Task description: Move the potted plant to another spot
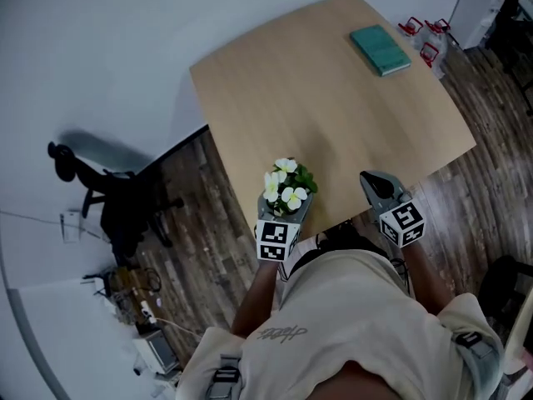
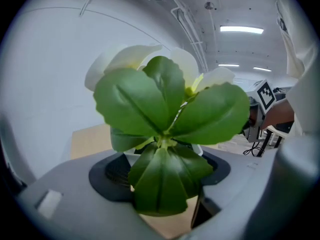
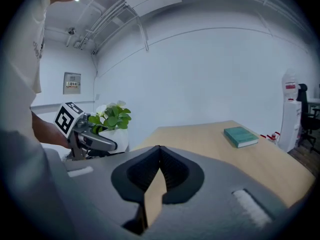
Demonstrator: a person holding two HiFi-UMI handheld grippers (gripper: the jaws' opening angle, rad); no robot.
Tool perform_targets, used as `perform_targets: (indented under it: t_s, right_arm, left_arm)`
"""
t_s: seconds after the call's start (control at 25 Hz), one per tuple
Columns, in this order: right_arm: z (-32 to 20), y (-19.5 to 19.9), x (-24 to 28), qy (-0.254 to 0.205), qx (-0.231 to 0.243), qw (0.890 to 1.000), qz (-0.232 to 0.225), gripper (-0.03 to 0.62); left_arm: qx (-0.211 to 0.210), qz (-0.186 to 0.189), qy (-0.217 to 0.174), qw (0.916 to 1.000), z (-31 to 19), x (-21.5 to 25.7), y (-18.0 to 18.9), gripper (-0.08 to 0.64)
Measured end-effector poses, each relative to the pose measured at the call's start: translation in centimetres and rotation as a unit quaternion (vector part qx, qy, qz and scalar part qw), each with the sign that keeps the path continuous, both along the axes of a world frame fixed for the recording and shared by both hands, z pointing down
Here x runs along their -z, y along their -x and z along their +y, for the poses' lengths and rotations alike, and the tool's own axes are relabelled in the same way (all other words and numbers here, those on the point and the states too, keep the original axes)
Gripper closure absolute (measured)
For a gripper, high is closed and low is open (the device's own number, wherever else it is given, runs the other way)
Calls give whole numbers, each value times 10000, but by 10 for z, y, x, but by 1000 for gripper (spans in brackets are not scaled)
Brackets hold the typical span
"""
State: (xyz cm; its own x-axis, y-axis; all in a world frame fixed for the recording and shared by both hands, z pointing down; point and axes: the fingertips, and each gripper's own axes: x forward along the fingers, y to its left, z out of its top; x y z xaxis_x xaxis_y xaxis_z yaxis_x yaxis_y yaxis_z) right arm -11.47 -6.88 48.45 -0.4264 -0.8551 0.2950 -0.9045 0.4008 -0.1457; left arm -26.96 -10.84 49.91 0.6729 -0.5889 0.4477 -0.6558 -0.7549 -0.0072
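Note:
The potted plant (image 1: pixel 287 186) has white flowers and green leaves in a small white pot. My left gripper (image 1: pixel 287 210) is shut on the pot at the near left edge of the wooden table (image 1: pixel 333 90). In the left gripper view the leaves (image 2: pixel 165 129) fill the space between the jaws. The right gripper view shows the plant (image 3: pixel 111 121) held in the left gripper (image 3: pixel 100 144), off to the left. My right gripper (image 1: pixel 376 183) is shut and empty at the table's near edge, and its tips (image 3: pixel 159 149) meet.
A teal book (image 1: pixel 380 49) lies at the table's far right and also shows in the right gripper view as the book (image 3: pixel 241 136). A black office chair (image 1: pixel 117 198) stands on the floor at the left, with cables and a box (image 1: pixel 141 323) below it. Red items (image 1: pixel 425 40) lie past the far corner.

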Motion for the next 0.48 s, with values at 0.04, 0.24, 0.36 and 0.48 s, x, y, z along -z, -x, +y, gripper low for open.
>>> perform_targets:
  t_s: [0.04, 0.24, 0.36, 0.48]
  right_arm:
    - [5, -2, 2, -19, -131, 9999, -2, 590]
    - [37, -21, -4, 31, -866, 9962, 115, 589]
    - [65, -33, -12, 134, -1324, 9910, 154, 590]
    - [94, -47, -15, 183, -1768, 9840, 112, 590]
  left_arm:
    - [-89, -4, -26, 10000, 2, 0, -2, 201]
    - [-667, -6, -151, 9977, 13, -10, -19, 201]
    - [-1075, 50, -106, 9941, 26, -16, -37, 201]
    - [-1422, 69, -90, 9898, 37, -21, -55, 201]
